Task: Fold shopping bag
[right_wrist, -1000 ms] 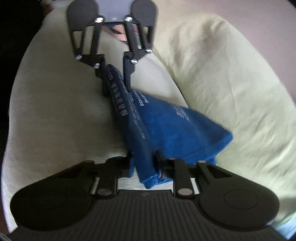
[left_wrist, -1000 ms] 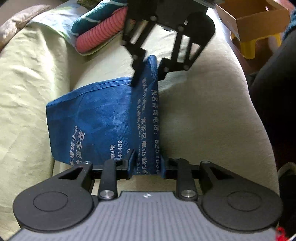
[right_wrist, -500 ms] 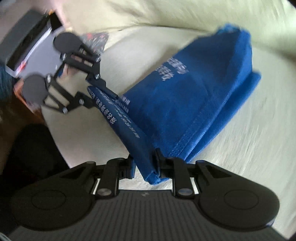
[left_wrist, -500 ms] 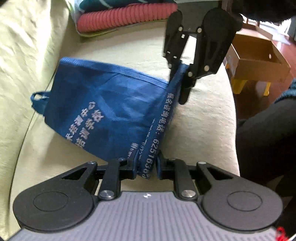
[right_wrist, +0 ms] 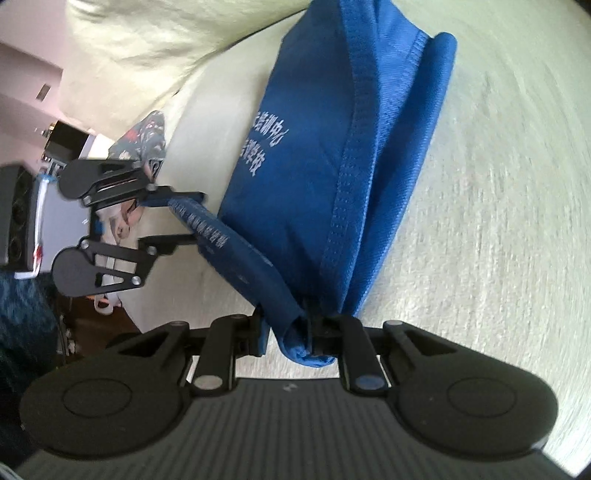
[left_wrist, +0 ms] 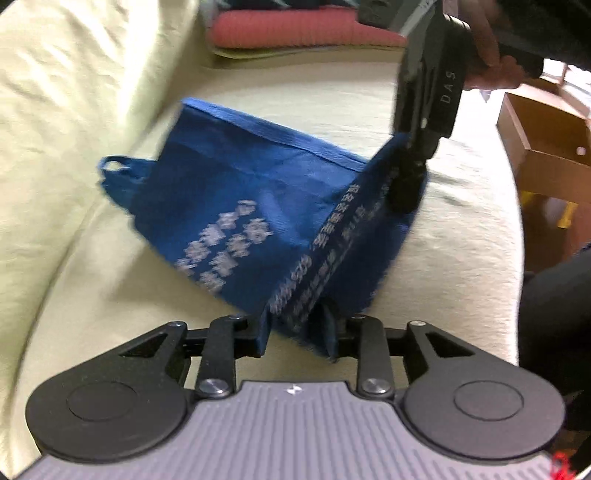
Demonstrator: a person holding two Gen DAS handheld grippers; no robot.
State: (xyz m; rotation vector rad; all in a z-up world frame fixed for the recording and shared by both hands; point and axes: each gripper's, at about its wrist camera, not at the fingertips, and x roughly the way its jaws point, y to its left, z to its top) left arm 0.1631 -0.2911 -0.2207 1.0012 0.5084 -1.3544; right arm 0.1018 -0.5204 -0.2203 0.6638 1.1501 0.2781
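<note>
A blue shopping bag point(left_wrist: 229, 192) with white print lies half folded on a pale green sofa seat point(left_wrist: 461, 221), its handle loop point(left_wrist: 114, 170) toward the backrest. My left gripper point(left_wrist: 297, 332) stands open, its fingers spread, and the bag's near edge still hangs between them. My right gripper point(right_wrist: 288, 328) is shut on a bunched corner of the bag point(right_wrist: 314, 147). The printed edge strip point(right_wrist: 229, 243) runs taut between the two grippers. In the right wrist view the left gripper point(right_wrist: 173, 218) shows its fingers apart. The right gripper point(left_wrist: 406, 184) is seen side-on in the left wrist view.
Folded pink and teal textiles point(left_wrist: 295, 33) lie at the sofa's far end. A cardboard box point(left_wrist: 546, 147) sits on a yellow stool beyond the seat's edge. A hand point(left_wrist: 495, 55) holds the right gripper's handle. A dark trouser leg point(left_wrist: 554, 314) is at the right.
Both grippers swung round and lowered the bag's edge toward the seat, so more of the bag lies flat. The left gripper's fingers have spread apart.
</note>
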